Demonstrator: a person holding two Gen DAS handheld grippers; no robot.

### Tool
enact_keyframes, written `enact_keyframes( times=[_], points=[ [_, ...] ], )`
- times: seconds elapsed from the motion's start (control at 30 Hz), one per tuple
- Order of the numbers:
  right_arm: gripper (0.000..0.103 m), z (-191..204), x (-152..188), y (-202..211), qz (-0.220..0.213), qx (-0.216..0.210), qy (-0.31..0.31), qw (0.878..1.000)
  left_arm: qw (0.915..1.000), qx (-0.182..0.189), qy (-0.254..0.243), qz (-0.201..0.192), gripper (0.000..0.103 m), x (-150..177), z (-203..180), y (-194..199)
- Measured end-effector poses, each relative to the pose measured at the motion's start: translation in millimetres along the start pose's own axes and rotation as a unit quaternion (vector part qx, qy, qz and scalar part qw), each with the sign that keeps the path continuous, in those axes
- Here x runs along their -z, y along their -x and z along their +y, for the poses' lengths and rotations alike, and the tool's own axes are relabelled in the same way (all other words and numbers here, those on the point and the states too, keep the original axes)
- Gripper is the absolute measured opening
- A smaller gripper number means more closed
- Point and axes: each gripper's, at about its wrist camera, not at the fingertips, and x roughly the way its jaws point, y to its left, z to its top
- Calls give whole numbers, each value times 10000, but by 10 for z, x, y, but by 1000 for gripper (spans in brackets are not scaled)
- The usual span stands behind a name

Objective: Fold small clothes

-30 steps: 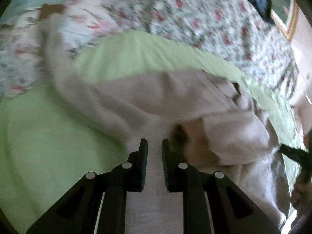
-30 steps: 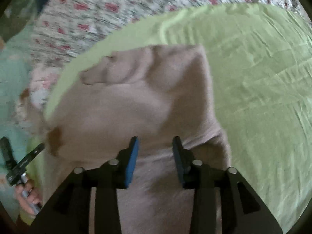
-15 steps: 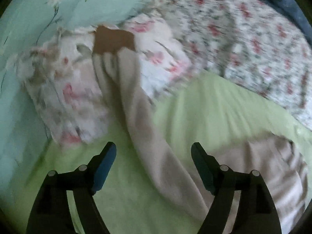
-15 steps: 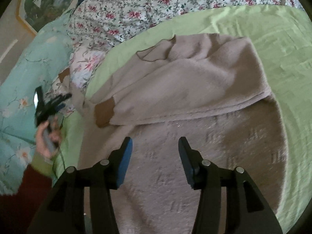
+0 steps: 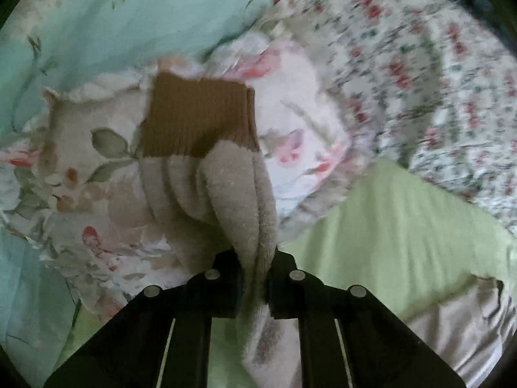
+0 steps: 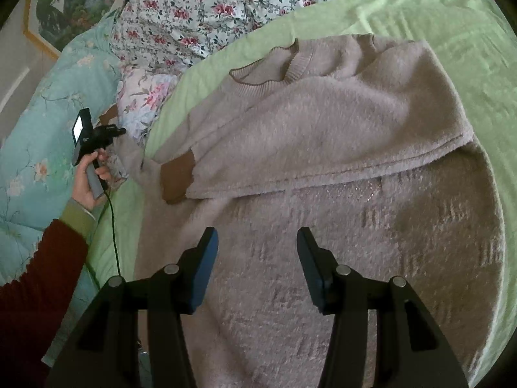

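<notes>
The left gripper [image 5: 253, 278] is clamped on the sleeve [image 5: 232, 200] of the beige sweater [image 6: 323, 161]; the fuzzy fabric bunches in folds between its black fingers, and the brown ribbed cuff [image 5: 197, 119] lies ahead on the floral pillow [image 5: 80, 161], past the left edge of the green sheet [image 5: 387, 232]. The right gripper [image 6: 257, 262] hovers with jaws wide apart above the sweater's lower body; its pads are blue. The sweater lies flat on the green sheet, its other sleeve folded across the chest; the knit is soft and fleecy, the neckline ribbed.
</notes>
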Motion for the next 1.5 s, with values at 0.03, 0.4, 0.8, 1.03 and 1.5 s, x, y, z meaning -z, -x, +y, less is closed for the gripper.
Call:
enact_keyframes(
  times=[0.03,0.4,0.8,1.03,1.5],
  points=[
    [52,3,10,16,-22,-16,-5,10000,9998,138,-36,-114,8,41,-45,116],
    [52,-37,65,219,-287,-112,-159,9994,9779,1951,-574,-480,7,908,-1054,1331],
    [52,-308,92,348,-463,25,-520,9976,9330,3375,-1252,-59,8,1734,-2497,1719],
    [52,-414,-19,354,-571,44,-766,9954,9290,3120,-1808,834,35,2169,-2813,1332],
    [53,-449,-634,-243,-335,-141,-1207,9920,9810,1698,-651,672,75,2322,-978,1424]
  ],
)
